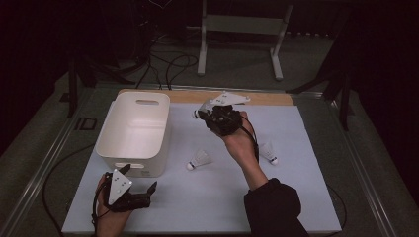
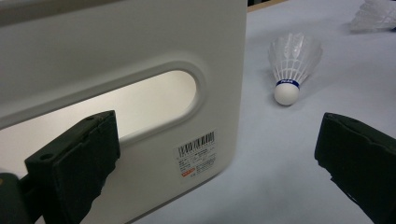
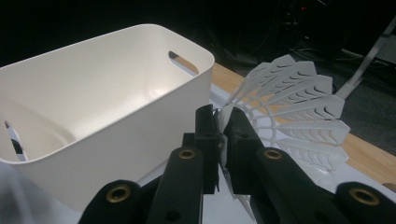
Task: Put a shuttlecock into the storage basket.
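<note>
My right gripper (image 1: 203, 114) is held above the table to the right of the white bin (image 1: 134, 132), shut on a white shuttlecock (image 3: 289, 112) by its feather skirt; its cork tip (image 1: 196, 114) pokes out toward the bin. In the right gripper view the bin (image 3: 93, 116) stands just left of the jaws and looks empty. My left gripper (image 1: 140, 183) rests open at the bin's near right corner. Between its jaws I see the bin's handle slot (image 2: 140, 102) and a second shuttlecock (image 2: 293, 60) lying on the mat. That shuttlecock (image 1: 198, 160) lies mid-table; a third (image 1: 269, 153) lies right of the forearm.
A pale mat (image 1: 207, 197) covers the table, with a wooden strip (image 1: 267, 98) along its far edge. A white metal stand (image 1: 242, 29) and cables sit on the dark floor behind. A barcode label (image 2: 198, 151) is on the bin's near wall.
</note>
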Demonstrator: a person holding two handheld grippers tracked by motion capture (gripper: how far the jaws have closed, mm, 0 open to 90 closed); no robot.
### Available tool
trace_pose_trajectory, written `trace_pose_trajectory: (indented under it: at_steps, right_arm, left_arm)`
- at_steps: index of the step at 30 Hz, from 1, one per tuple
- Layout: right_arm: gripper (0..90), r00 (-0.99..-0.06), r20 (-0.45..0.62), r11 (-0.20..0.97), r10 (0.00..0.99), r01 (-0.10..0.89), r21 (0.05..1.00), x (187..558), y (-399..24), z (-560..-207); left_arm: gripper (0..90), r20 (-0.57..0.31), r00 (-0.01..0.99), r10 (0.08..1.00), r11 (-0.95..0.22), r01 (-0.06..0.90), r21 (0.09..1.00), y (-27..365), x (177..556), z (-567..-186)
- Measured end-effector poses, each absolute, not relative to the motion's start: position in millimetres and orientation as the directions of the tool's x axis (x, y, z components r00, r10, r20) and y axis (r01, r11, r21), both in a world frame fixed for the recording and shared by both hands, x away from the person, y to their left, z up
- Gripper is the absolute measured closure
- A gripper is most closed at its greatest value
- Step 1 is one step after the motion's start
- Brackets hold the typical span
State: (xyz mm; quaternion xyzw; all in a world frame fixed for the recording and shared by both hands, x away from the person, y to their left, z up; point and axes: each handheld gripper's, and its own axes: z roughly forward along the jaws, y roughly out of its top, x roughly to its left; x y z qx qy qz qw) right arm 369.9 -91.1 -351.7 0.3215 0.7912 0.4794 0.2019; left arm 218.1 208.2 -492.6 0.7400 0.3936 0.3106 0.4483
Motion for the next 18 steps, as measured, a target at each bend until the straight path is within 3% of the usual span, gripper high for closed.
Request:
trace_pose_trajectory:
  at_steps: [18]
  right_arm:
    - [85.1, -0.713, -0.015, 0.325, 0.701, 0.3, 0.897, 374.3, -82.9, -347.2]
  left_arm:
    - [0.6, 0.107, 0.497, 0.861, -0.288, 0.304, 0.908, 208.3, 218.0, -492.5]
